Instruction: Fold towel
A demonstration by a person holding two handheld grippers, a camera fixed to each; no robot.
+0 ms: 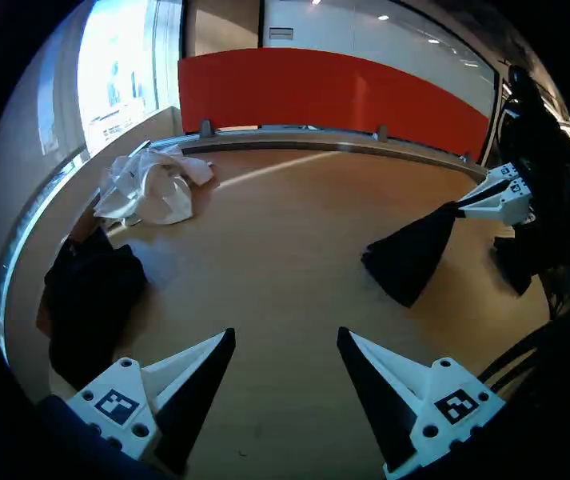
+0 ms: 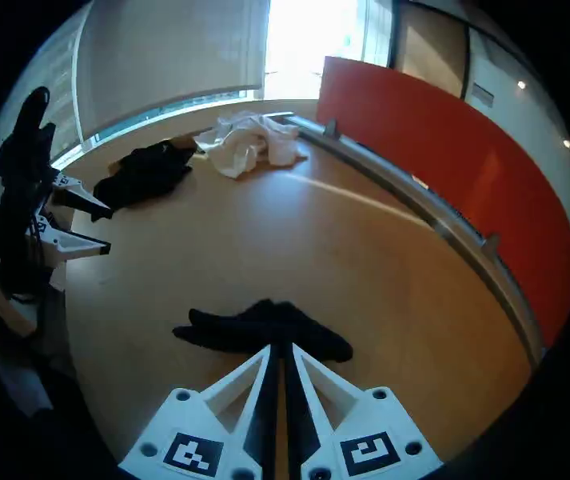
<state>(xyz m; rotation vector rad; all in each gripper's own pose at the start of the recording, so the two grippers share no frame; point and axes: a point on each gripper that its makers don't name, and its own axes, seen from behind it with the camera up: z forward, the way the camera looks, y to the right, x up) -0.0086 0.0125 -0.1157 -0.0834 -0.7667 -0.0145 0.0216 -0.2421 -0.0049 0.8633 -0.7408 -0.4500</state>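
Wooden table [image 2: 285, 240], black towel [image 2: 269, 324] between fingers [image 2: 328, 388]

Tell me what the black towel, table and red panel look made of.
Black towel: soft matte cloth, it drapes and bunches. Table: wood or wood-look laminate, smooth, faintly glossy where window light streaks it. Red panel: smooth, even colour; possibly painted board or plastic.

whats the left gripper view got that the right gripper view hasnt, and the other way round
Left gripper view: the black towel seen from the side, pinched at one end in the right claw, and the left claw close up, open. Right gripper view: a lowered window blind. Both: the white cloth heap, black cloth pile, red panel and wooden table.
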